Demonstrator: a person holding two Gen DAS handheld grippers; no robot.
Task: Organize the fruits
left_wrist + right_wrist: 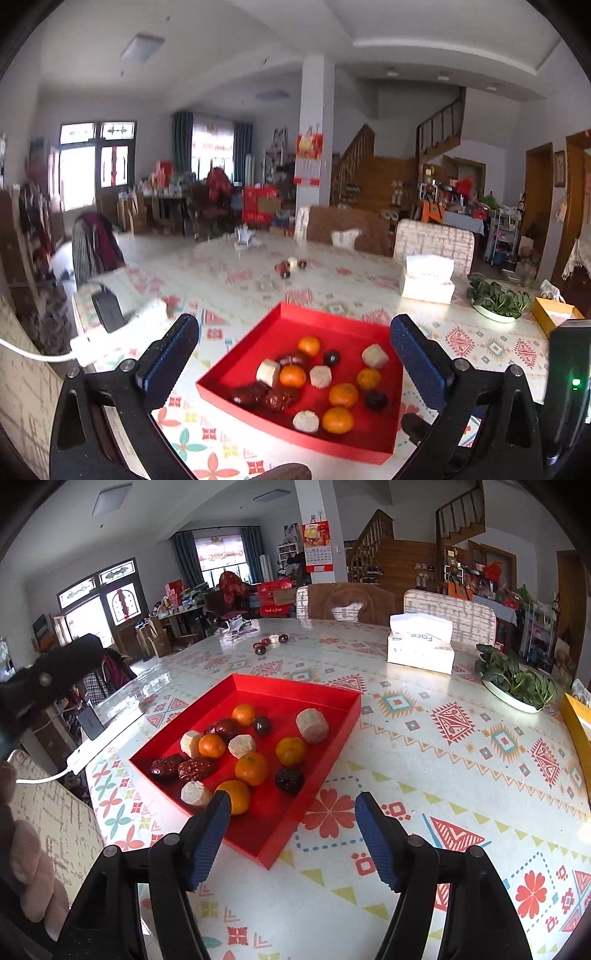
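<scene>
patterned cloth is covering the worktop [424, 746] of a large living room, with a staircase and windows standing behind it.

the right hand-held gripper [291, 834] is hovering just above the near corner of the red tray [332, 720], its blue pads standing apart with nothing between them. its left fingertip [218, 808] is overlapping the nearest mandarin [236, 795] in the picture, though whether they touch i cannot tell. the left hand-held gripper [295, 354] is also standing wide open and empty, framing the red tray [258, 339] from the near side.

inside the tray, five mandarins are lying mixed with wrinkled red dates [192, 768], dark round fruits [289, 778] and pale cut chunks [312, 720]. the dates are sitting along the tray's left side, and the biggest pale chunk is lying toward its far right corner.

beyond the tray, well apart, a small cluster of dark fruits and one pale piece [269, 642] is resting on the worktop. to the tray's far right a tissue box [421, 646] is standing, and further right a plate of green leaves [517, 683]. to the tray's left a white power strip [103, 738] is lying at the worktop's edge.
</scene>
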